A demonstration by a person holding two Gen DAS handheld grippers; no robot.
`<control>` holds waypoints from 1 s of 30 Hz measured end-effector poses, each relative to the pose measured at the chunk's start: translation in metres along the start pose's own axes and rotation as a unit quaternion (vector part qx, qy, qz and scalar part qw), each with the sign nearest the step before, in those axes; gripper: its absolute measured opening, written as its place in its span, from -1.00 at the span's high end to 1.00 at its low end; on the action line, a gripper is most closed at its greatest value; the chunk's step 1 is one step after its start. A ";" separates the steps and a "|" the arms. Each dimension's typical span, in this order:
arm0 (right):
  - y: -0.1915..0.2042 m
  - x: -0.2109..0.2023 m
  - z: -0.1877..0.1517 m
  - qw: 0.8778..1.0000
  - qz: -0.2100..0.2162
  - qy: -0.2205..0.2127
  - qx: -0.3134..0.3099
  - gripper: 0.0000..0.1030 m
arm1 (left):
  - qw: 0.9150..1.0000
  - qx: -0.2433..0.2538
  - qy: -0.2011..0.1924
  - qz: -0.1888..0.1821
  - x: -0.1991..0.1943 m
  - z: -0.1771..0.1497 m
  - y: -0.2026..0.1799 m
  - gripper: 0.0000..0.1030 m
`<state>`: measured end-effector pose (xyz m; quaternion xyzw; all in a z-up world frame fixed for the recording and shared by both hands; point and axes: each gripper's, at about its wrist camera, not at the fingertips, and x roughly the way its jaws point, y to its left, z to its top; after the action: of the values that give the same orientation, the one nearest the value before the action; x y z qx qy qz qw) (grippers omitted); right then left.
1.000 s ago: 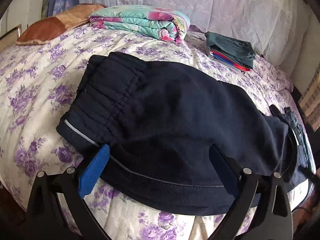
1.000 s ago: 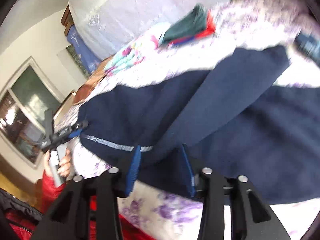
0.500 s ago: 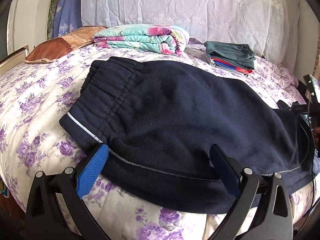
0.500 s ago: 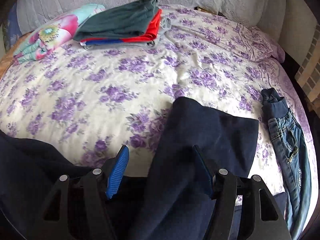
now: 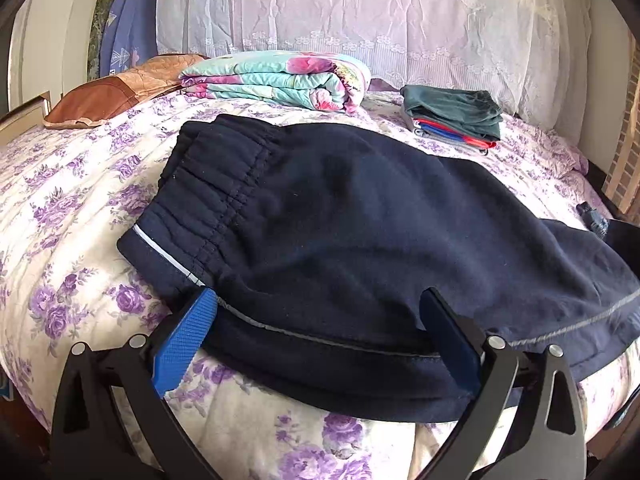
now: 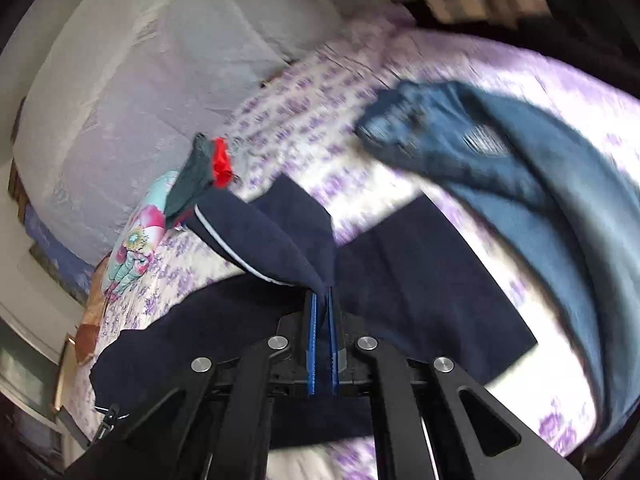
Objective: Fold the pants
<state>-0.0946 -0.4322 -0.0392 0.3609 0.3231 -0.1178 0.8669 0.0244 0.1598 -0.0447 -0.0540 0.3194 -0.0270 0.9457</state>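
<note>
Dark navy sweatpants (image 5: 360, 232) lie on the floral bed, the elastic waistband to the left with a thin pale stripe down the side seam. My left gripper (image 5: 316, 320) is open, its fingers set wide at the near side seam just below the waistband. In the right wrist view my right gripper (image 6: 322, 304) is shut on a fold of the navy pants (image 6: 276, 240) and holds that leg end lifted over the rest of the garment. The view is blurred by motion.
A folded floral quilt (image 5: 276, 80), a brown pillow (image 5: 116, 92) and a stack of folded clothes (image 5: 452, 116) lie at the head of the bed. Blue jeans (image 6: 540, 184) lie to the right of the pants. White pillows (image 5: 360, 20) stand behind.
My right gripper has closed on the pants leg and lifted it, swinging round. My left gripper has stayed open at the side seam, with its view tilting slightly.
</note>
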 end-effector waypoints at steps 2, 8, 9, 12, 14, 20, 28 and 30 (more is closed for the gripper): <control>-0.021 0.000 -0.005 1.000 0.017 0.002 0.027 0.84 | 1.000 0.004 0.008 0.008 0.001 0.001 -0.003 -0.91; -0.004 -0.007 0.005 0.998 0.031 -0.045 -0.013 0.00 | 0.999 -0.019 0.032 0.000 -0.001 0.007 0.002 -0.91; -0.005 -0.004 0.008 0.998 0.031 -0.043 -0.014 0.00 | 0.999 -0.024 0.034 -0.001 -0.001 0.007 0.003 -0.91; -0.019 0.017 0.011 0.997 0.064 -0.015 0.029 0.00 | 0.999 -0.031 0.039 0.003 0.000 0.008 0.002 -0.91; -0.020 0.026 0.017 0.997 0.068 -0.015 0.029 0.04 | 0.999 -0.029 0.042 0.010 0.001 0.009 0.000 -0.91; -0.004 -0.008 0.030 0.992 0.113 -0.059 -0.021 0.74 | 0.996 -0.075 0.055 -0.017 0.001 0.021 0.016 -0.90; -0.057 -0.009 -0.001 0.996 0.080 -0.001 0.024 0.72 | 0.986 -0.121 0.074 -0.090 -0.009 0.027 0.037 -0.88; -0.051 -0.027 0.003 0.997 0.052 -0.044 0.019 0.52 | 0.986 -0.114 0.064 -0.100 -0.023 0.029 0.032 -0.88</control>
<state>-0.1359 -0.4712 -0.0480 0.3881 0.2626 -0.0941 0.8784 0.0246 0.1955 -0.0117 -0.1914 0.3728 -0.0882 0.9036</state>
